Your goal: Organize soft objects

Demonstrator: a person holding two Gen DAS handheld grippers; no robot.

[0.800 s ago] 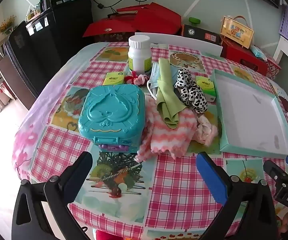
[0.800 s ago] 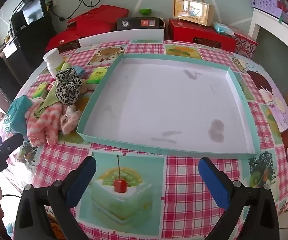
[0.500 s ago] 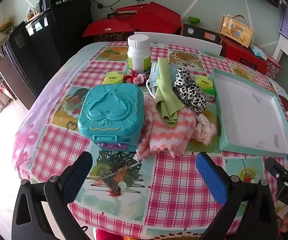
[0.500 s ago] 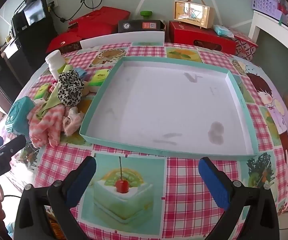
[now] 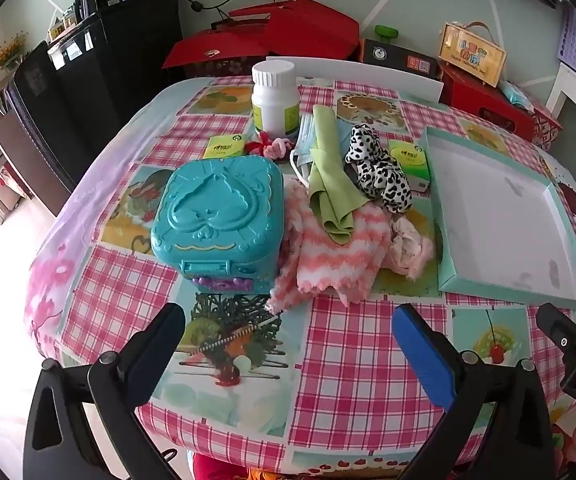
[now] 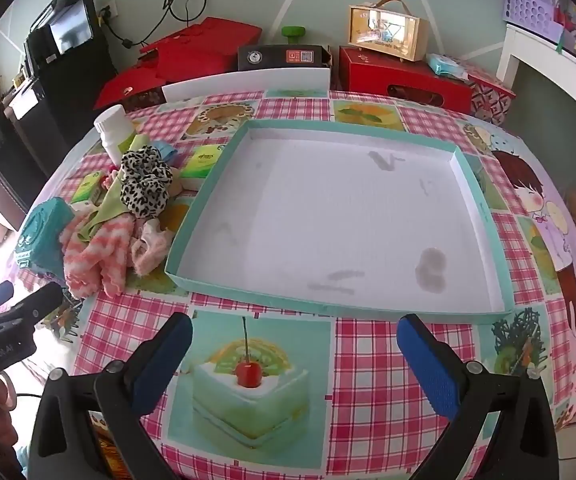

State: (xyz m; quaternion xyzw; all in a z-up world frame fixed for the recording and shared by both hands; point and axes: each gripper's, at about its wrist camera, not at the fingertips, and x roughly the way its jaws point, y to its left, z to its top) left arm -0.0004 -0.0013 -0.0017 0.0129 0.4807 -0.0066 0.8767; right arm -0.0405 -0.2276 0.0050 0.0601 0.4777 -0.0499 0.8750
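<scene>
I'm holding both grippers, left (image 5: pixel 288 344) and right (image 6: pixel 293 344), spread wide and empty over the near table edge, since the soft pile (image 5: pixel 335 236) is lying between case (image 5: pixel 220 216) and empty tray (image 6: pixel 483 208), awaiting sorting.

You see a glossy plastic tablecloth (image 5: pixel 351 364), fluffy striped cloth (image 5: pixel 339 252), shiny teal plastic case (image 5: pixel 220 208), matt cardboard tray (image 6: pixel 339 216).
</scene>
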